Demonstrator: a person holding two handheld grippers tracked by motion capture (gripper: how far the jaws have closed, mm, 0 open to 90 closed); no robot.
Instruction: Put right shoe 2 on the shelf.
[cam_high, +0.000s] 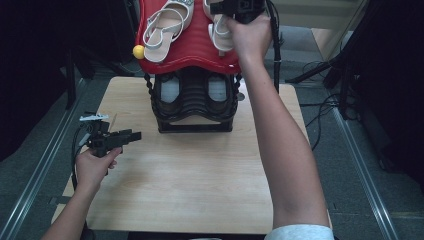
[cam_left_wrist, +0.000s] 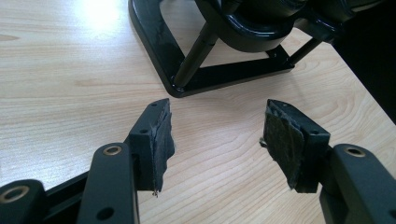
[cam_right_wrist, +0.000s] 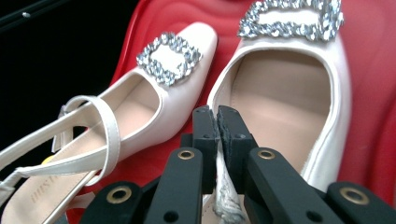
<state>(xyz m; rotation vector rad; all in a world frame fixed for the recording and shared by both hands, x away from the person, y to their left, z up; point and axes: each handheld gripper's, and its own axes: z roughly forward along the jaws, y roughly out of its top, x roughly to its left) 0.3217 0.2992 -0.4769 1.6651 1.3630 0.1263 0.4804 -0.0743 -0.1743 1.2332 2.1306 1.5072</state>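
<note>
1. The right claw is at the far end of the scene, over a red tray that tops a black rack standing on the bench. Its jaws are pressed together on the side wall of a cream shoe, pinching the shoe's rim between the pads.
2. The pinched shoe lies on the right part of the red tray; in the right gripper view its toe bears a silver rhinestone buckle and points away from the camera.
3. A second cream shoe, with a like buckle and a slingback strap, lies just beside it on the left part of the tray, apart from the claw.
4. A small yellow ball sits at the tray's left edge.
5. The left claw is spread wide and holds nothing; it hovers low over the bench, pointing at the rack's black base frame.
6. In the high view the left claw is near the bench's left side, well apart from the tray.
</note>
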